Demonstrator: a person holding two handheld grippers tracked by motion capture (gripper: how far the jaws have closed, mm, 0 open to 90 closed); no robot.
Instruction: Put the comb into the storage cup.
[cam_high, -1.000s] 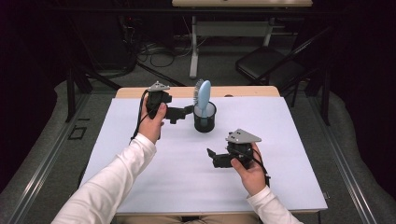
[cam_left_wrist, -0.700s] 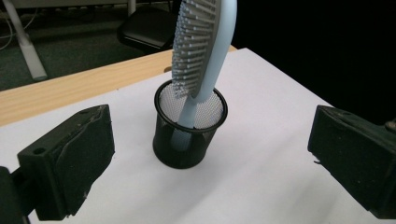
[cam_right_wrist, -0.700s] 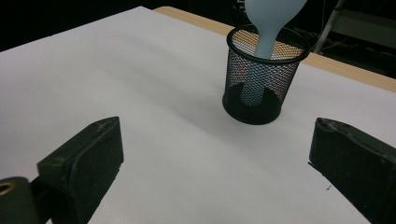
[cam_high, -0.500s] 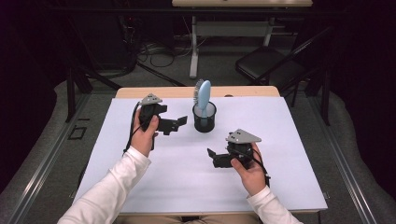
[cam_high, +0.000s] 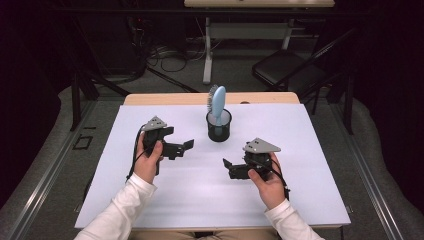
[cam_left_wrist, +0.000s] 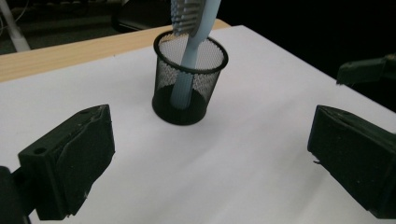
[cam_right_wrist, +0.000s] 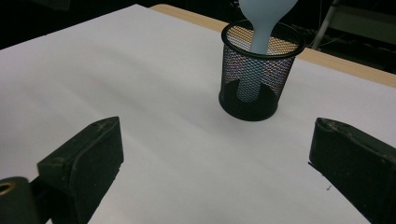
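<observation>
Light blue hairbrush (cam_high: 218, 102) is standing handle-down in black mesh cup (cam_high: 219, 127) near tabletop (cam_high: 310, 175) back-centre; left gripper (cam_high: 186, 145) is hovering just left of cup w/ jaws wide open, empty; right gripper (cam_high: 227, 167) is sitting nearer the person, jaws also spread, gripping nothing

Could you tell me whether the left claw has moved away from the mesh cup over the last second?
Yes. In the high view the left claw has drawn back from the mesh cup toward the person and the table's left; it was right beside the cup before.
</observation>
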